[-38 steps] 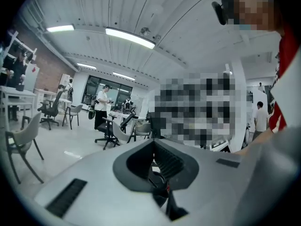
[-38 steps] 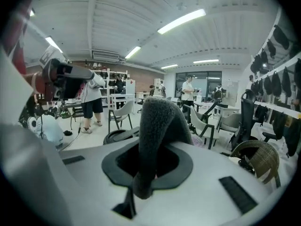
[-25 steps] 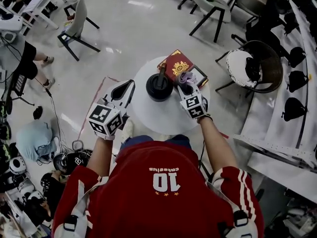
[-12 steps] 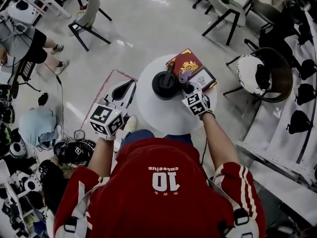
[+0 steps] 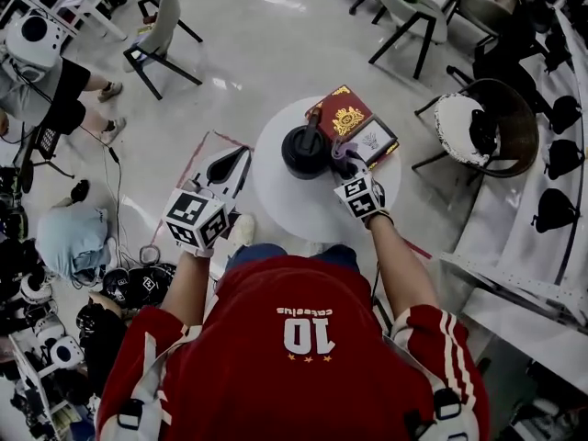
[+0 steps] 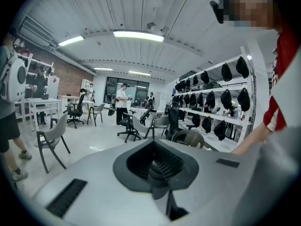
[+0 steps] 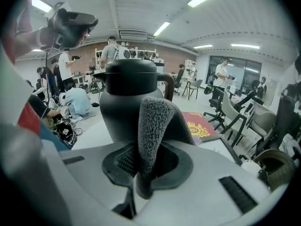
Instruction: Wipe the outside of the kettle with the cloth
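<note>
The kettle (image 7: 129,95) stands upright toward the far edge of the round white table (image 5: 294,208), just left of a red book (image 5: 344,118) with gold ornament. It is matte black, with a squat rounded body, a flat lid and 1 curved handle at its far side. It looks rigid and smooth-walled, and probably has some weight. A sideways rub could turn or slide it on the slick tabletop, so the handle is the sensible place to steady it.

The right gripper (image 7: 146,171) has its 2 jaws clamped on the cloth (image 7: 153,126), a grey, fluffy, deep-piled piece folded into a standing loop. It is soft and limp, so only the part backed by the jaws will press firmly, and the free fold will likely flop. The loop rises directly in front of the kettle's body. Whether it touches cannot be told.

The left gripper (image 6: 157,171) hangs beyond the table's left edge, well apart from the kettle. Its ribbed jaws are closed together with nothing between them.
</note>
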Motion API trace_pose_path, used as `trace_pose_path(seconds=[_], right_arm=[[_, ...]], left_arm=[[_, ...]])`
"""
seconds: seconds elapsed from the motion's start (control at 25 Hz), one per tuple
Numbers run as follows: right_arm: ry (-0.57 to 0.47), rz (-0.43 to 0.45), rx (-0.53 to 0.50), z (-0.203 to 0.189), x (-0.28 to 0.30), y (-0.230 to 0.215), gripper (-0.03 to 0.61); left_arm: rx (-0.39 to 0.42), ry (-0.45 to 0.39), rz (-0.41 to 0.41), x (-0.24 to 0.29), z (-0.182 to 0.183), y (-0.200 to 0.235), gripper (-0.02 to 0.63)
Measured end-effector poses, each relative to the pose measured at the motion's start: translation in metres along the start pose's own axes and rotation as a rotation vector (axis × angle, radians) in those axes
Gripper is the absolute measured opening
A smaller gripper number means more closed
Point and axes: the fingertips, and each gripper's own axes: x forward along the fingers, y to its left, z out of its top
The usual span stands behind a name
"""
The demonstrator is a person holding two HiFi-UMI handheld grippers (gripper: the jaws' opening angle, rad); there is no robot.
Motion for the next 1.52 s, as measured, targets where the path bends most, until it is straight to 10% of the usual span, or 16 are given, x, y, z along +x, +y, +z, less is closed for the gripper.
trace_pose_path(seconds=[1.52], right_arm=[[0.073, -0.178, 0.299, 0.011, 0.011, 0.114, 0.048]], left_arm=[[0.009, 0.024, -0.285, -0.017, 0.010, 0.070, 0.008]])
